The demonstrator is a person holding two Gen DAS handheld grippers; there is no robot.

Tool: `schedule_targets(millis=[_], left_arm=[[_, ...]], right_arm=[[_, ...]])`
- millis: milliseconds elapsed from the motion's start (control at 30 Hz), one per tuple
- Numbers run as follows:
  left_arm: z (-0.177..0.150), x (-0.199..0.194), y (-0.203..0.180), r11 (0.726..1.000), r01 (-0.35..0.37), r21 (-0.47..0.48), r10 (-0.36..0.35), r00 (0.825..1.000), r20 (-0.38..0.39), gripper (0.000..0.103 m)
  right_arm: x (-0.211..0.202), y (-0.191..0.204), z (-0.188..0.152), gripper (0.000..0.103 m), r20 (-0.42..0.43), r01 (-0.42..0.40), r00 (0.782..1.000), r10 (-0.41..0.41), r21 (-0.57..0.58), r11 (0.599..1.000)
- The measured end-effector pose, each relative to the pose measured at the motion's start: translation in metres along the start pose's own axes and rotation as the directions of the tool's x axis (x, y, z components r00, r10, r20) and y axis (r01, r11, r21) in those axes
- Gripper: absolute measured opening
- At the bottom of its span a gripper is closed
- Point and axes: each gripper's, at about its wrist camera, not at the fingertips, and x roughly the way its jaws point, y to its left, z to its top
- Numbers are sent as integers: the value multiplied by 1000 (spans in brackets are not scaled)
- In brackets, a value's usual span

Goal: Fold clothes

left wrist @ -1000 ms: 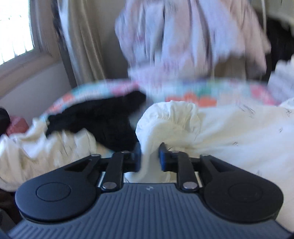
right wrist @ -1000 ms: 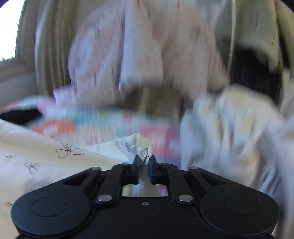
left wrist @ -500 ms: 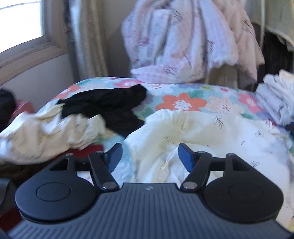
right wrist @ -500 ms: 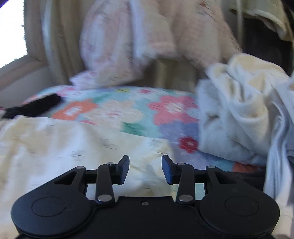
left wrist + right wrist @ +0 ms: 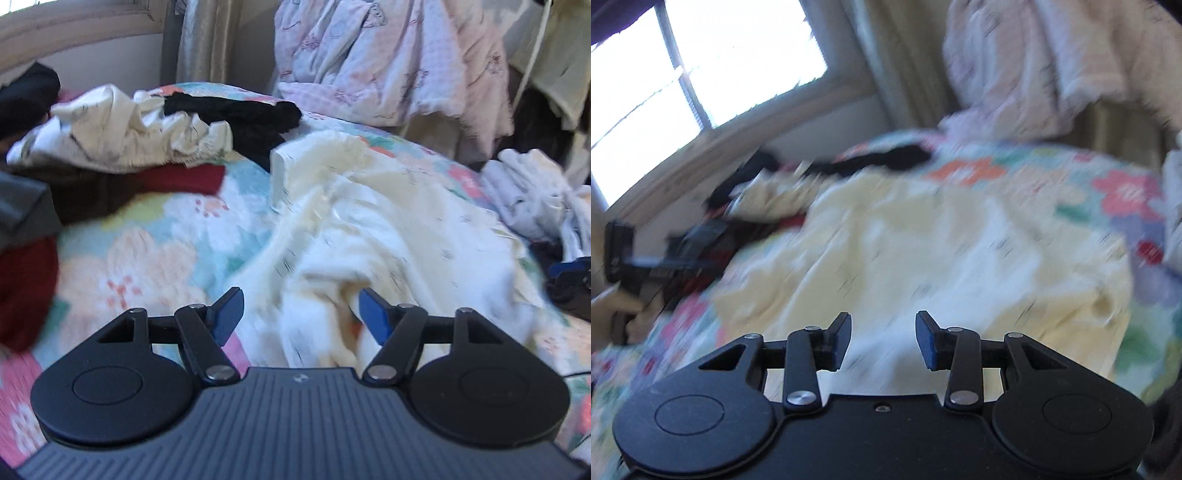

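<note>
A cream garment with small dark prints (image 5: 388,229) lies spread and rumpled on the floral bedspread (image 5: 147,258). My left gripper (image 5: 300,299) hovers over its near edge. The jaws are closing, with cloth below the gap and no pad pressing on it. In the right wrist view the same cream garment (image 5: 923,240) fills the blurred middle. My right gripper (image 5: 882,319) is open above it and holds nothing.
A black garment (image 5: 240,114), a crumpled white garment (image 5: 110,133) and a dark red cloth (image 5: 177,181) lie at the bed's far left. A pale pile of clothes (image 5: 532,199) sits at the right. A pink blanket (image 5: 388,62) hangs behind. A window (image 5: 701,74) is at the left.
Both grippers were shut on the cream garment a second ago and have let go and opened. The left view has slid left over the bedspread. The right view has swung towards the window.
</note>
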Motion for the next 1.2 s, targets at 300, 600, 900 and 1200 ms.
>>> schedule_targets(millis=[300, 600, 900, 1200], left_arm=[[-43, -24, -24, 991, 132, -7, -132, 990, -38, 43], [-79, 22, -53, 983, 183, -19, -184, 973, -142, 72], [-83, 47, -64, 972, 183, -148, -198, 975, -96, 5], [-66, 15, -70, 918, 246, -312, -273, 961, -47, 4]], right_arm=[[-21, 37, -17, 51, -79, -15, 996, 27, 142, 990], [31, 68, -105, 51, 14, -12, 1000, 9, 289, 957], [48, 108, -135, 51, 34, 76, 996, -82, 166, 983], [43, 146, -126, 51, 96, 111, 990, -105, -54, 992]])
